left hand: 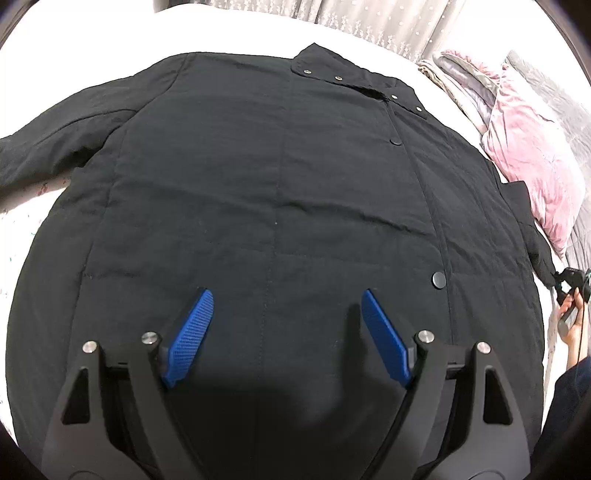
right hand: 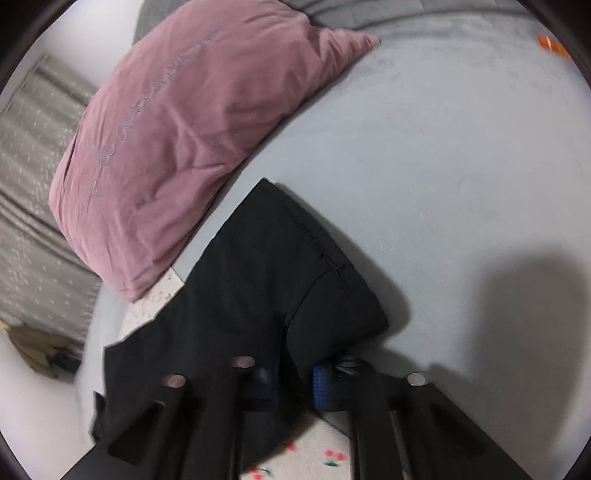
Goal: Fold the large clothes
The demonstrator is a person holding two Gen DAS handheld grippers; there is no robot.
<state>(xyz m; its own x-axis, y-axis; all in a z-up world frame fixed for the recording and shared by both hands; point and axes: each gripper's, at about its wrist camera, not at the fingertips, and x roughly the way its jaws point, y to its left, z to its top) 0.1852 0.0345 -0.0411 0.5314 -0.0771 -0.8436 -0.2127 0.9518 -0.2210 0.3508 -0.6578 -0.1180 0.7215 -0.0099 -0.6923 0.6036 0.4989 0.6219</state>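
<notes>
A large black coat (left hand: 277,184) lies spread front-up on the white bed (left hand: 92,44), collar at the upper right, snaps down its front. Its left sleeve (left hand: 55,147) stretches out to the left edge. My left gripper (left hand: 286,291) hovers over the coat's lower body, blue pads wide apart, nothing between them. At the far right a hand (left hand: 572,332) holds my right gripper (left hand: 567,282) at the tip of the other sleeve. In the right wrist view that black sleeve (right hand: 277,277) runs down between the blue pads of the right gripper (right hand: 295,373), which is shut on its cuff end.
A pink pillow (right hand: 166,147) lies just beyond the sleeve, on a grey blanket (right hand: 424,147); it also shows at the coat's right (left hand: 532,155). Folded bedding (left hand: 461,81) and curtains (left hand: 369,22) are at the back. A cherry-print sheet (right hand: 314,458) lies under the sleeve.
</notes>
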